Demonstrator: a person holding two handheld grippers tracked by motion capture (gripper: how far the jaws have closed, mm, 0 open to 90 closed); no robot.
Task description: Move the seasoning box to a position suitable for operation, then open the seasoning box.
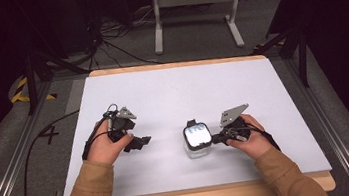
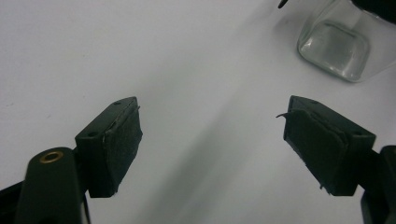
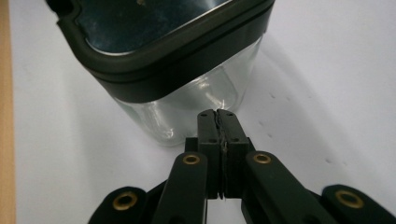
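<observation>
Two grippers sitting low over the white table, glass jar standing lidded between them near the front edge. Left gripper gaping wide, gripping nothing; right gripper clenched empty, just beside the jar's wall. Judging nothing yet accomplished, lid remaining on.

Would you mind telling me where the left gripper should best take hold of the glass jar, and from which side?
Probably the clear glass body of the jar, just below the black lid, coming in from the jar's left. The jar stands upright with flat, squarish walls that suit two pads, the left gripper is open and facing it, and the shut right gripper already sits at its other side.
</observation>
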